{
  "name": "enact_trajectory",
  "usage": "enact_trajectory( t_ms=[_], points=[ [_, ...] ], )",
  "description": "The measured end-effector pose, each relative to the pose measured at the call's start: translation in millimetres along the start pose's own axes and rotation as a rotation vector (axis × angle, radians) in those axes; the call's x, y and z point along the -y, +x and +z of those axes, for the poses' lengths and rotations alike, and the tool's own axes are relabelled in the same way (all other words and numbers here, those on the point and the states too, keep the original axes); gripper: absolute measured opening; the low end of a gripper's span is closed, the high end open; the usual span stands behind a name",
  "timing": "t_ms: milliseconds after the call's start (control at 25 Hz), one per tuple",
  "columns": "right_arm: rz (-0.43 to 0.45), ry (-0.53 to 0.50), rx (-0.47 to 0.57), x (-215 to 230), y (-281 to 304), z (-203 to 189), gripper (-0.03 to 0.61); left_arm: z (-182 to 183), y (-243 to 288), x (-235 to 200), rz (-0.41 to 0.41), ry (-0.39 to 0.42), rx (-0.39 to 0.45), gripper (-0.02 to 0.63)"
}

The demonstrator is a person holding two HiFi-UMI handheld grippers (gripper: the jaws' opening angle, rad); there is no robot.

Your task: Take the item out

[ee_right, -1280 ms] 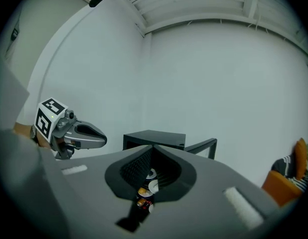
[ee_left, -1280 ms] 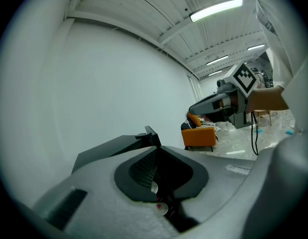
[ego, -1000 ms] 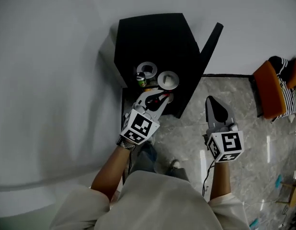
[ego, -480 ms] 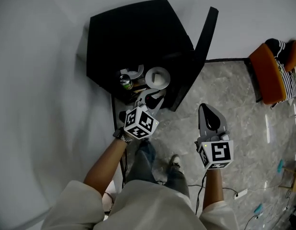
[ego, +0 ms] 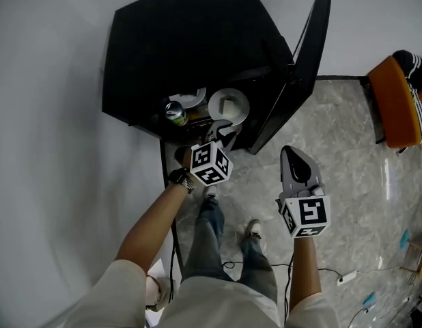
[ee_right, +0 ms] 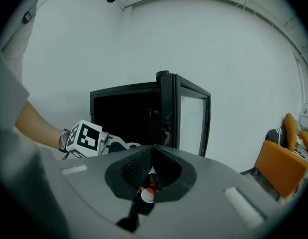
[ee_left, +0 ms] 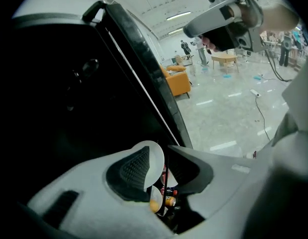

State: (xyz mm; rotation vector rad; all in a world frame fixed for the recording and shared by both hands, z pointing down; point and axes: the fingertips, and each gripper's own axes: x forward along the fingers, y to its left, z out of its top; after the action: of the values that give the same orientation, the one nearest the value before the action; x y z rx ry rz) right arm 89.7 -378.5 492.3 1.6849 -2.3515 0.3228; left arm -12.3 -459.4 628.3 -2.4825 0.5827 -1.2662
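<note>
Evidently the left gripper [ego: 222, 130], its jaws just opened wider and holding nothing, nosed into the black cabinet [ego: 190, 39]. The can [ego: 175, 113] at its 10 o'clock stood close beside a white dish [ego: 228, 105], so a careless reach could have toppled it. The right gripper [ego: 290, 157] hung closed and empty.

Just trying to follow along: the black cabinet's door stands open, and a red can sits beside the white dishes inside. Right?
Not quite. The head view shows that the can is green, not red. The rest holds: the door of the black cabinet stands open, and the can sits beside the white dishes inside.
</note>
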Motion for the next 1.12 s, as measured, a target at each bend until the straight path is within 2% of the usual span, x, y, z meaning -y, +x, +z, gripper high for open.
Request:
enact_trajectory(
  t_ms=[160,320,480,600,680,1000,1120],
  points=[
    [0.005,-0.015,-0.025,1.2,5.7,-19.6,0.008,-29.9,36.7,6.2,-0.014,0.031,-0.062,0.127],
    [-0.003,-0.01,-0.052,9.0,8.2,-41.4,0.008,-50.7,64.3,5.4,0.035,0.075,-0.1,0.156],
    [-0.008,-0.009,-0.072,15.7,3.4,-56.5,0.008,-54.3,82.9,9.0,0.087,0.111,-0.098,0.173],
    [-0.005,-0.02,-0.082,18.9,0.0,-62.6,0.008,-56.2,91.9,10.7,0.127,0.184,-0.116,0.179],
    [-0.008,-0.021,-0.085,21.2,-2.8,-64.8,0.008,-59.2,98.7,11.9,0.142,0.233,-0.137,0.181],
    [-0.006,0.004,-0.115,24.7,-10.5,-81.8,0.008,-71.5,116.6,11.2,0.191,0.339,-0.195,0.181],
    [-0.007,0.002,-0.131,27.0,-13.4,-88.1,0.008,-71.4,117.9,8.7,0.227,0.385,-0.192,0.14]
  ],
)
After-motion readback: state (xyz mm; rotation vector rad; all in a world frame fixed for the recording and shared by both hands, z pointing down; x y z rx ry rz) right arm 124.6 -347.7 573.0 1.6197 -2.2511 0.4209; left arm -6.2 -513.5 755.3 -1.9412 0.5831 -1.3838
